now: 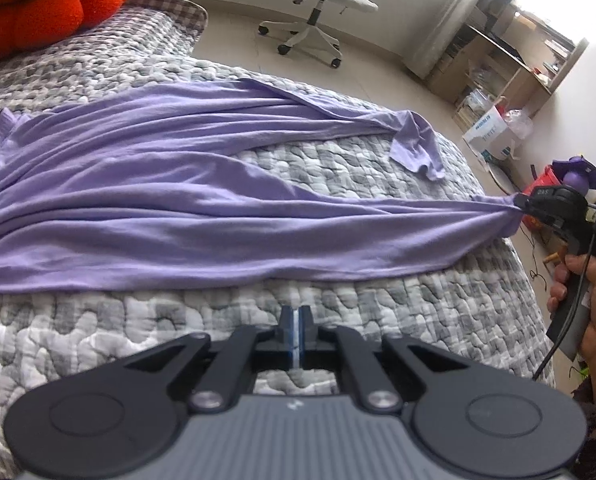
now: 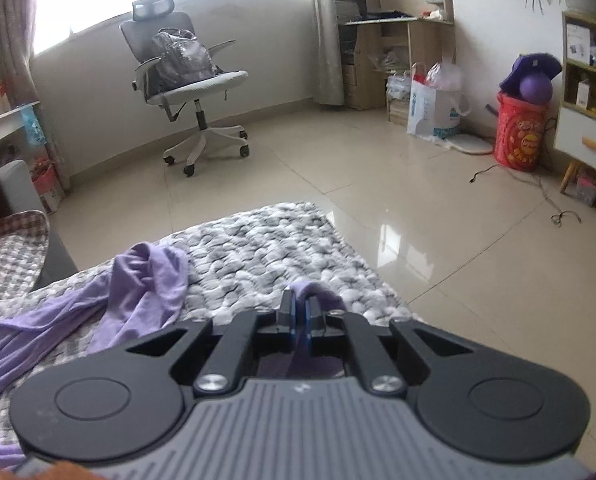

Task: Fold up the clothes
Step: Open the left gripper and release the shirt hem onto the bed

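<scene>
- Shirt [image 1: 145, 184], lilac, lies spread and creased across the grey quilted bed [image 1: 97, 332], one sleeve [image 1: 418, 140] crumpled toward the far right edge.
- Right tongs [image 1: 518, 205] pinch a corner of its hem, pulling the cloth taut at the right.
- Left tongs [image 1: 296, 314] are closed on nothing, just near of the hem.
- Office chair [image 2: 185, 80] stands on the floor beyond.

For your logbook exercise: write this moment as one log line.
left gripper: shut, empty | right gripper: shut on shirt | shirt: on bed
</scene>
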The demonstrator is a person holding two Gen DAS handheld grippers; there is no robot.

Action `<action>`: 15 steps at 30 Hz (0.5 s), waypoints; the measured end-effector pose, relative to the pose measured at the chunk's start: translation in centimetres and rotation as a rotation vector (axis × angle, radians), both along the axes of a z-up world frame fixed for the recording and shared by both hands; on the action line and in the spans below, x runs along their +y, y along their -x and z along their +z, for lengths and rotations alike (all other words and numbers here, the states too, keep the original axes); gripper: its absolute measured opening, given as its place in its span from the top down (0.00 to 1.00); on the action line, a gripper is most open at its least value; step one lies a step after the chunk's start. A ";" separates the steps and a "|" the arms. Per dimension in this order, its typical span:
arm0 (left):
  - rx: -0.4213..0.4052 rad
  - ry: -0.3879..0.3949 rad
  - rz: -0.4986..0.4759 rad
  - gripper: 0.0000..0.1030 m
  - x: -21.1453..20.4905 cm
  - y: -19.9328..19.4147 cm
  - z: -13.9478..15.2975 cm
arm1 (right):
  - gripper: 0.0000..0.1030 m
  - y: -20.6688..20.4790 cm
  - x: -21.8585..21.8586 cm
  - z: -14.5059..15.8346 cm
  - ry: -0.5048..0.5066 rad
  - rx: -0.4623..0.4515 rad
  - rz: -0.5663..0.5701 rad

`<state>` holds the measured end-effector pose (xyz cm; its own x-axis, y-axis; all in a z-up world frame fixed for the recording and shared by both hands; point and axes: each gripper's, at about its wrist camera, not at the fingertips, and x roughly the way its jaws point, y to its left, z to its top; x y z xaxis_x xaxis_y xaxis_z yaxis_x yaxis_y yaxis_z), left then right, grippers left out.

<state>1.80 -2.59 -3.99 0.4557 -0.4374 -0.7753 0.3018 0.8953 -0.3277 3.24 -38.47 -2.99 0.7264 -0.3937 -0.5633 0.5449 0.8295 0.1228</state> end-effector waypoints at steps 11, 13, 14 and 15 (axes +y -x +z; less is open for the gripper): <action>-0.008 0.011 0.112 0.78 2.2 -0.8 0.3 | 0.86 -1.0 -0.4 -1.4 -0.016 0.044 0.031; -0.011 0.011 0.136 0.76 2.7 -1.0 0.4 | 0.81 -0.8 -0.4 -1.4 -0.039 0.039 0.050; -0.013 0.010 0.148 0.75 2.9 -1.1 0.5 | 0.70 -0.7 -0.2 -1.4 -0.041 0.040 0.061; -0.014 0.010 0.160 0.73 3.2 -1.1 0.5 | 0.58 -0.5 0.1 -1.3 -0.043 0.041 0.072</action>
